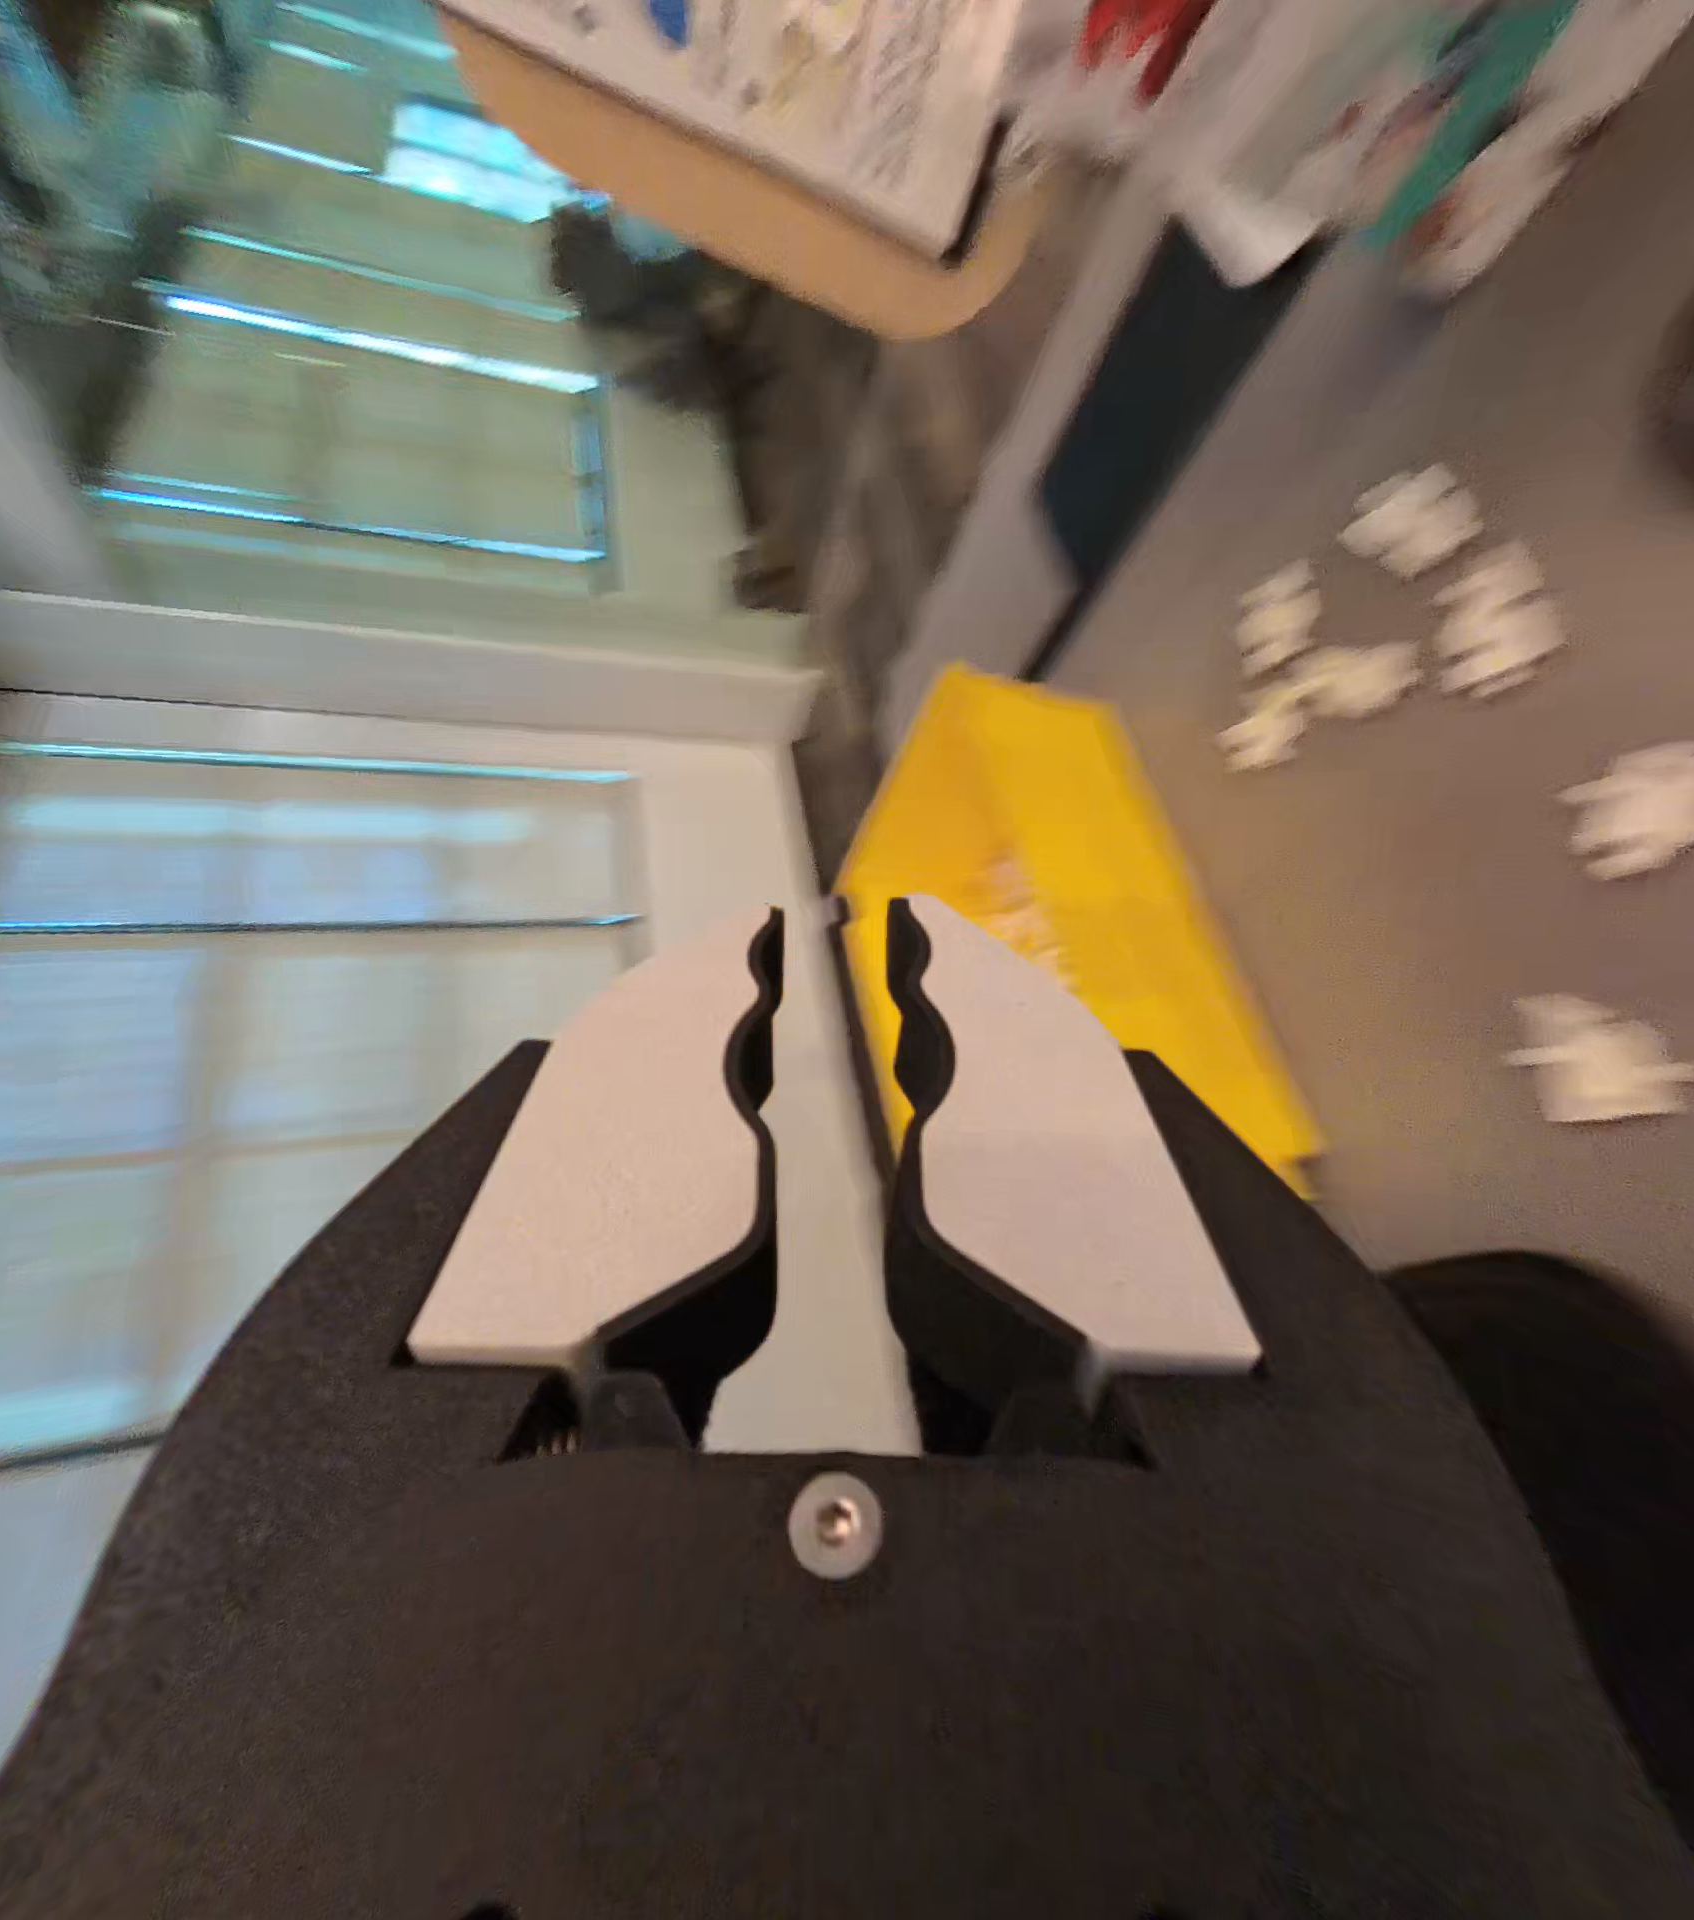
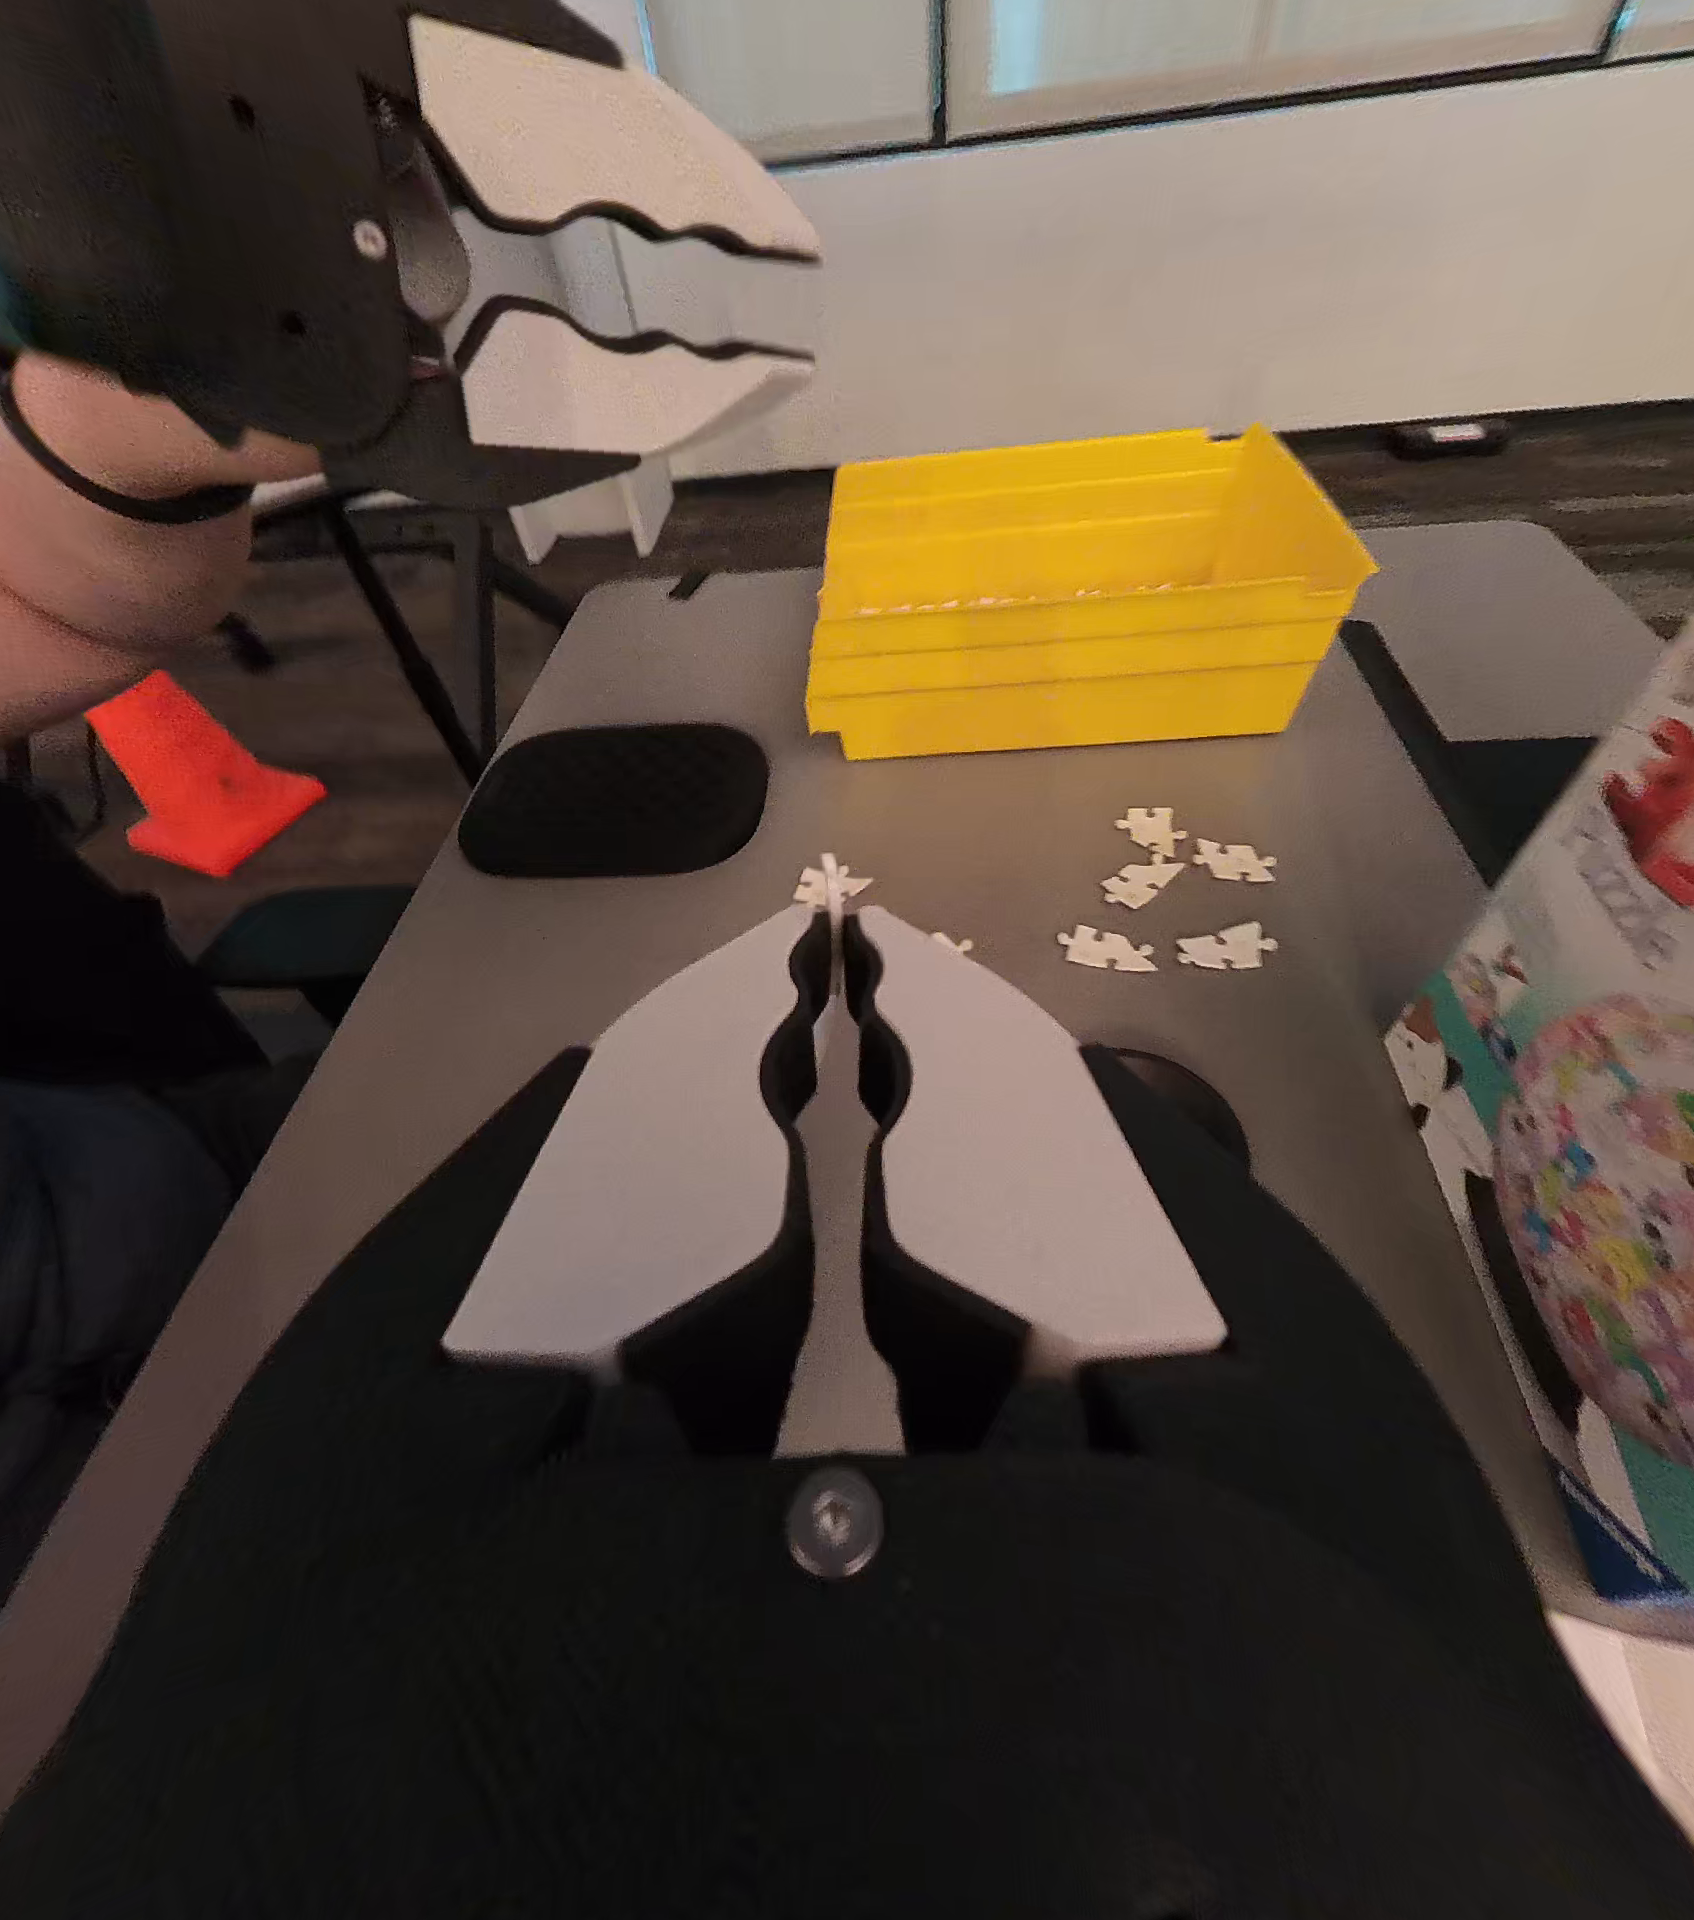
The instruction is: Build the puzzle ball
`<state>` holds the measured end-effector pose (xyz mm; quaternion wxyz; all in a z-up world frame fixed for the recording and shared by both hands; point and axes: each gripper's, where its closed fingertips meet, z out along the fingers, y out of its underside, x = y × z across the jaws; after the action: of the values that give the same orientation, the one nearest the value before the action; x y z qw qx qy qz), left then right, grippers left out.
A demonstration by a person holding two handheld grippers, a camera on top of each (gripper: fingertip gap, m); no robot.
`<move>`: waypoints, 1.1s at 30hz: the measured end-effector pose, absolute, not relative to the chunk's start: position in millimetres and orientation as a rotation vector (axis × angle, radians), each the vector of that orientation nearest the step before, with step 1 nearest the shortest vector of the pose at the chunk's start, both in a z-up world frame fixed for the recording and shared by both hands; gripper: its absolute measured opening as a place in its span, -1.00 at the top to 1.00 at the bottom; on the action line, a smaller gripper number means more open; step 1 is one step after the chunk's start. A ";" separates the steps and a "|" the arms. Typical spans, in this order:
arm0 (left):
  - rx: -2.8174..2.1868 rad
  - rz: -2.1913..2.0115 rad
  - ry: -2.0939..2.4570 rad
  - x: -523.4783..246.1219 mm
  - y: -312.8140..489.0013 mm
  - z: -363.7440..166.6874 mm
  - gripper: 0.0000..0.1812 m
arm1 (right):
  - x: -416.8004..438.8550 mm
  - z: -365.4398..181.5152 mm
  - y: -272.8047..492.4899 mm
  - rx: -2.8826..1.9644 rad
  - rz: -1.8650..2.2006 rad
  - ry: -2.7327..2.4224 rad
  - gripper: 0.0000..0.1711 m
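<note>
In the left wrist view our left gripper is rolled onto its side and held up in the air, so the room runs sideways and blurred. Its white, wavy-edged fingers stand a clear gap apart with nothing between them. Just past the tips lies the yellow plastic bin, and beyond the bin, on the grey tabletop, several loose white puzzle pieces lie scattered, well apart from this gripper.

In the right wrist view our right gripper hangs low over the same tabletop, nearer to us than the yellow bin. Its fingers are drawn almost together at the tips and pinch a small white puzzle piece that stands on edge between them. To the right of that piece, still on the near side of the bin, five more lie flat in a loose cluster. A black oval pad sits left of the bin, and the printed cardboard puzzle box stands well to its right. The left gripper shows again at the upper left, raised and empty.

We judge this an early step: one piece is lifted, and no joined section is visible. Next, we think, the free left gripper must come down, take a matching piece from the cluster, and line its tabs against the held one.
</note>
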<state>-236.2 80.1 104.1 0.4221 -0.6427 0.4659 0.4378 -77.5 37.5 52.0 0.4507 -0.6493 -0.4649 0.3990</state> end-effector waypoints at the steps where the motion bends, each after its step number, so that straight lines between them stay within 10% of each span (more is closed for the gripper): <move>1: -1.551 1.220 1.176 -238.3 85.8 114.2 0.80 | -69.6 55.1 41.3 -1.608 0.999 -1.111 0.97; 14: -1.427 1.645 1.284 -249.2 89.9 115.7 0.81 | -42.1 62.3 48.3 -1.622 0.990 -1.036 0.97; 24: -2.018 -0.456 0.929 -193.2 -43.0 -1.5 0.70 | -72.2 4.7 34.0 -1.766 1.204 -1.238 0.97; 33: -2.206 -0.734 0.820 -144.3 -70.1 -98.9 0.42 | -88.9 -13.3 22.1 -1.798 1.217 -1.346 0.97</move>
<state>-144.3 -70.1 -98.9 0.3319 -0.8440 0.3138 -0.2810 -88.9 22.1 -13.3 0.2894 -0.6736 -0.5046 0.4560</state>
